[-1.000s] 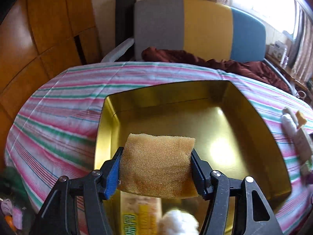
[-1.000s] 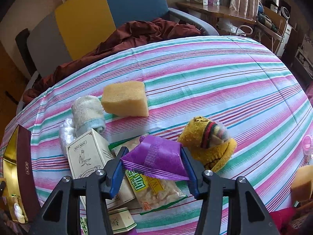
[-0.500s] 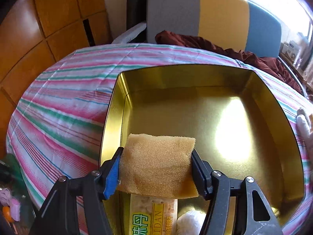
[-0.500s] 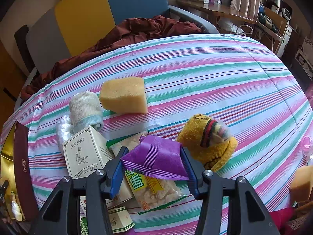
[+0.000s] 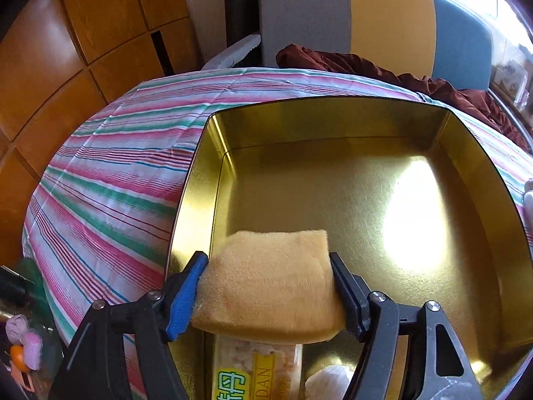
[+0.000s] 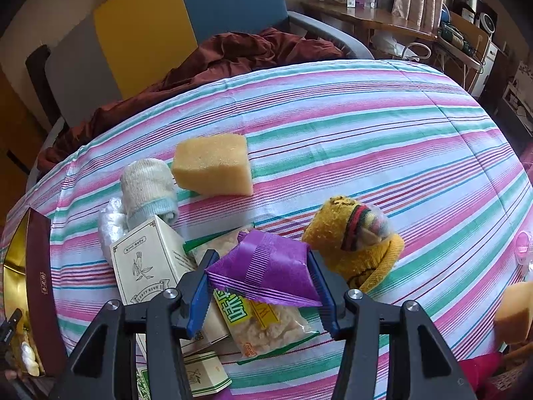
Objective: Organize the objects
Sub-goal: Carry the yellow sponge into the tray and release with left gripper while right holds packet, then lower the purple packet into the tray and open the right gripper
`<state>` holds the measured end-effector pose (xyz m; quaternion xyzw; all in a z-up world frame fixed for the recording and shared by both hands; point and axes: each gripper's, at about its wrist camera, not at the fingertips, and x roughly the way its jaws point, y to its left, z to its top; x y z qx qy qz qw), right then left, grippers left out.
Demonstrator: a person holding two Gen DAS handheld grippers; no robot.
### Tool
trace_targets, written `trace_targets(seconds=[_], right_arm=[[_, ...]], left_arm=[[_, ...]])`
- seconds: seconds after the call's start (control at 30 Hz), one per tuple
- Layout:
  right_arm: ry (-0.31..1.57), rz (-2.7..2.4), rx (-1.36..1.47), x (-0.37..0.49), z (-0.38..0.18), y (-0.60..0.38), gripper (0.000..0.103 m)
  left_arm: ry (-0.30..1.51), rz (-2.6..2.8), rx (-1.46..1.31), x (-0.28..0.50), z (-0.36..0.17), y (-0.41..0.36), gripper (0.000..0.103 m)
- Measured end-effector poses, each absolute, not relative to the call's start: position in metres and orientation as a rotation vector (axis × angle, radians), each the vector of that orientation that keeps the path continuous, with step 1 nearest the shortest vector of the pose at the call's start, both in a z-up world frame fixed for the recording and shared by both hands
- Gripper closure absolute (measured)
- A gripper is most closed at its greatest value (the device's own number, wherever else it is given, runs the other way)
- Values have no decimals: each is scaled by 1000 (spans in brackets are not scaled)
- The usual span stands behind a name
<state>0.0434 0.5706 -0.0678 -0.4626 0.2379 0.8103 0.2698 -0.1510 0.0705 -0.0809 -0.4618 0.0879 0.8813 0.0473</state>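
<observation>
the left claw (image 5: 268, 295) hangs over the near part of an open gold tin (image 5: 333, 126) with an orange sponge (image 5: 269, 286) between its fingers; its jaws have just been opening, the sponge is blurred, and whether the pads still press on it cannot be told. the sponge sits above a clear snack packet (image 5: 256, 370) with yellow and green print and a white bundle (image 5: 328, 381), both lying at the near edge of the tin floor. the rest of the tin floor is bare metal with a bright glare patch to the right. the tin stands on a striped cloth (image 5: 110, 193) covering the surface. the right claw (image 6: 263, 286) is clamped on a purple packet (image 6: 266, 266), held above the striped cloth (image 6: 366, 126). directly under it lies a second clear snack packet (image 6: 263, 320), and to its left a cream box (image 6: 146, 263) with a line drawing, with a smaller box (image 6: 203, 371) nearer the camera. further off on the left lie a rolled white sock (image 6: 148, 186) and a crumpled clear wrapper (image 6: 111, 220) beside it. a yellow sponge block (image 6: 213, 165) rests just beyond the sock, to its right. a yellow knitted item (image 6: 353, 236) with a striped band lies to the right of the purple packet. another orange sponge piece (image 6: 514, 311) shows at the right edge. the tin's maroon outer wall (image 6: 40, 283) shows at the left edge. a grey, yellow and blue chair (image 6: 186, 20) with dark red fabric (image 6: 233, 56) stands beyond the far edge.
</observation>
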Motion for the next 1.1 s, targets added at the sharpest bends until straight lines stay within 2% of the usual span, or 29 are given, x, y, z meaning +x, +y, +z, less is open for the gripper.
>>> trace_targets(seconds=[0.4, 0.57, 0.6, 0.87, 1.07, 1.1], right_arm=[[655, 2189, -1191, 48, -61, 573, 49], [670, 2216, -1108, 54, -50, 575, 49], [670, 2225, -1089, 56, -47, 574, 49], [598, 2334, -874, 70, -5, 556, 49], [512, 2530, -861, 58, 34, 501, 49], [486, 2570, -878, 52, 38, 488, 49]], left_arm=[[149, 2700, -1341, -143, -76, 62, 26], [93, 2684, -1315, -136, -76, 57, 27], [63, 2665, -1329, -135, -77, 56, 31], [25, 2652, -1353, -122, -75, 58, 31], [-92, 2656, -1325, -111, -70, 51, 21], [-85, 2669, -1314, -109, -68, 52, 11]])
